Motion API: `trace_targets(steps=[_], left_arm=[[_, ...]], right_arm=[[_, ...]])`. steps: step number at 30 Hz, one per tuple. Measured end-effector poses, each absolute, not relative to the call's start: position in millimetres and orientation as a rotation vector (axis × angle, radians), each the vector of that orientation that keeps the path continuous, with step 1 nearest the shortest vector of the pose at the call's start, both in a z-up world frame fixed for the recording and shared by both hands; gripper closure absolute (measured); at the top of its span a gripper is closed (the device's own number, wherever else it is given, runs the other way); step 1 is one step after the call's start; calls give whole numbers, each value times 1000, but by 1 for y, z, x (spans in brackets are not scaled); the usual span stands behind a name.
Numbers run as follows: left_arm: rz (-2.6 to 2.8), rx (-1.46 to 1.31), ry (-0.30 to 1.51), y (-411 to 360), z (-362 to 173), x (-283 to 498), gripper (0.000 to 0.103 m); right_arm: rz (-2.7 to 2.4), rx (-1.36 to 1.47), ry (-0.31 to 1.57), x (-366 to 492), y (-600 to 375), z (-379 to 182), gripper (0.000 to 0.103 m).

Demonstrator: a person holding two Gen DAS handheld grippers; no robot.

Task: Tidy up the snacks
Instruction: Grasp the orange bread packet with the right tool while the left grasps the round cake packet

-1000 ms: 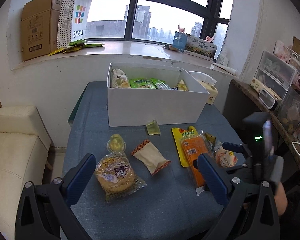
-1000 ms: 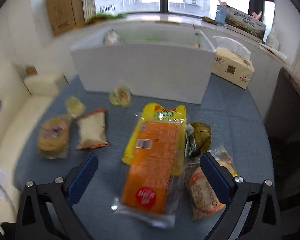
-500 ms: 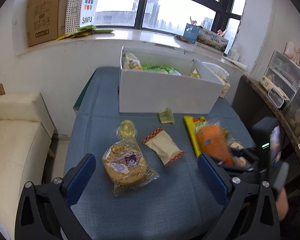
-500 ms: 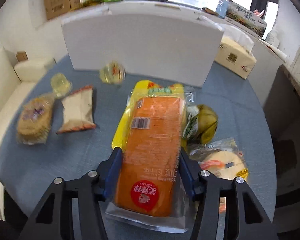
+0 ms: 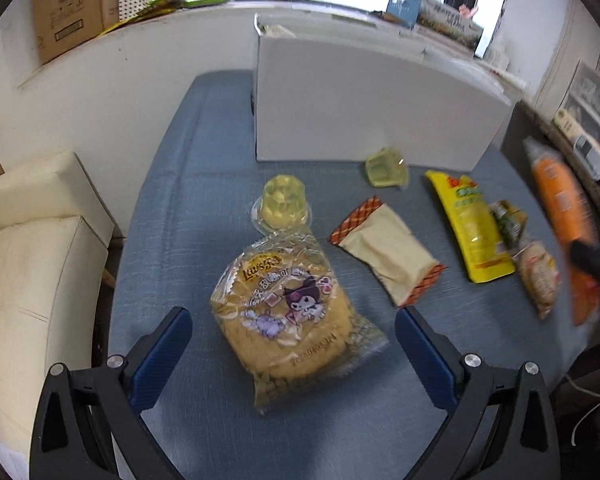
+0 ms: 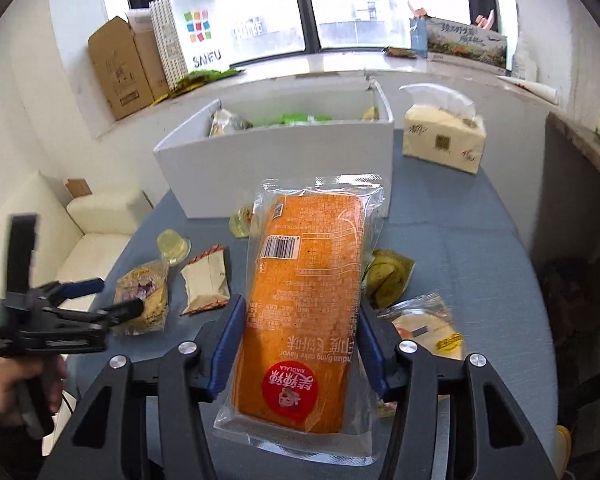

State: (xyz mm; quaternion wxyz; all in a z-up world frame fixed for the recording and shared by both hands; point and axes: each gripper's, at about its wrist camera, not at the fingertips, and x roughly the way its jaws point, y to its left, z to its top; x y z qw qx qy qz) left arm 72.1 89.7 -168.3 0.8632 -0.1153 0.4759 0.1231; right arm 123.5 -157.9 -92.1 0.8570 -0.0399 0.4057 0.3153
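Note:
My right gripper [image 6: 302,344] is shut on the orange cake pack [image 6: 306,308] and holds it up above the table, in front of the white box [image 6: 276,168]; the pack shows blurred in the left wrist view [image 5: 564,216]. My left gripper [image 5: 294,352] is open, low over the round cake in clear wrap [image 5: 284,316], which lies between its fingers. On the blue table lie a jelly cup [image 5: 282,200], a second jelly cup [image 5: 386,168], a beige wafer pack [image 5: 388,248], a yellow pack [image 5: 470,220], a green snack [image 6: 388,276] and a flat cake pack [image 6: 428,328].
The white box [image 5: 364,108] holds several snacks at the table's far side. A tissue box [image 6: 444,140] stands to its right. A cream sofa [image 5: 32,248] is left of the table. Cardboard boxes [image 6: 120,68] and a paper bag sit on the windowsill.
My right gripper closed on the orange cake pack and lifted it off the table toward the white box. My left gripper moved down and forward over the round cake.

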Motion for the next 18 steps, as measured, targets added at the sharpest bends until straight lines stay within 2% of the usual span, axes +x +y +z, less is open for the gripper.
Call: trace_targets(steps=[7, 9, 10, 18], left_arm=[[269, -203, 1040, 93, -192, 88, 2], [266, -159, 1008, 90, -190, 87, 21], [254, -161, 1003, 90, -188, 87, 22], [141, -240, 835, 90, -139, 62, 24]], right_arm=[[668, -65, 851, 121, -164, -88, 45], [672, -69, 850, 120, -164, -88, 45], [676, -73, 850, 120, -164, -88, 45], [696, -58, 826, 118, -164, -84, 45]])
